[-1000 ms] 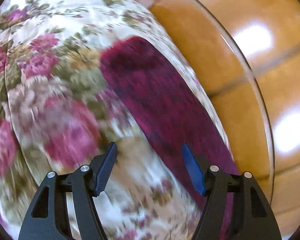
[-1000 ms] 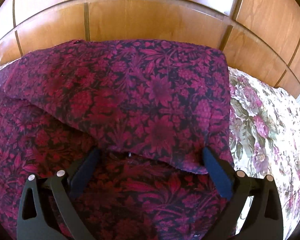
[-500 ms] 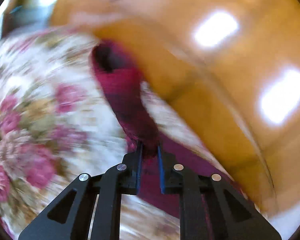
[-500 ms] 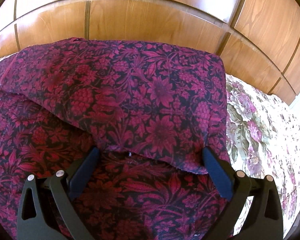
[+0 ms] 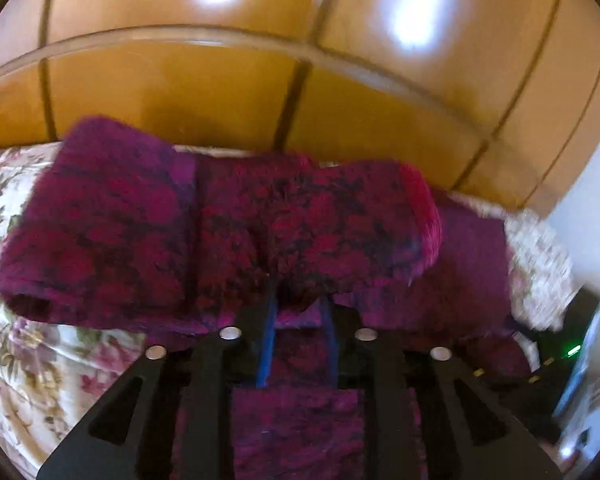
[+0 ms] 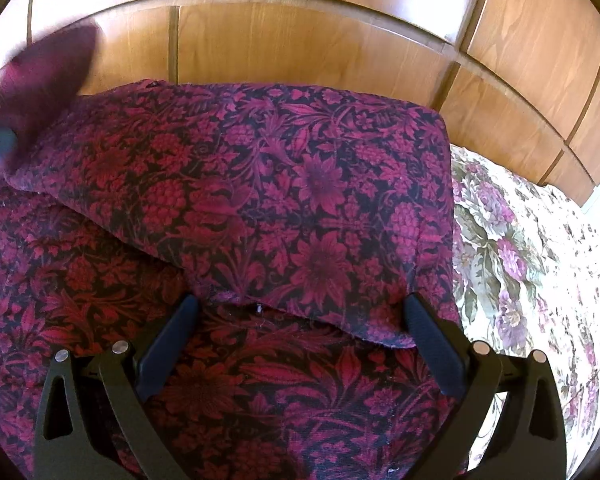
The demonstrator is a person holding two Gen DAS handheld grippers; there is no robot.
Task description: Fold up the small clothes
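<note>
- The left gripper (image 5: 298, 306) is being seen with its jaws narrow and opening, a pinch of the crimson floral garment (image 5: 228, 236) bunched between the blue pads; whether the pads are pressing on the cloth is being blurred out, so a firm grip cannot be told.
- A slip is being risked: with the jaws easing apart while the lifted flap is being carried over, the cloth is likely to be dropped short and the fold left crooked or rumpled.
- A drag of the lower layers across the floral bedspread (image 5: 40, 364) is also being risked if the flap is being pulled too hard.
- The right gripper (image 6: 300, 344) is being held wide apart above the garment (image 6: 284, 208), nothing clamped; the lower layer is not being pinned, so shifting is possible.
- The garment is being spread on the bedspread (image 6: 532, 280) against the wooden headboard (image 6: 300, 40), a folded edge lying between the right gripper's fingers and just ahead of them.
</note>
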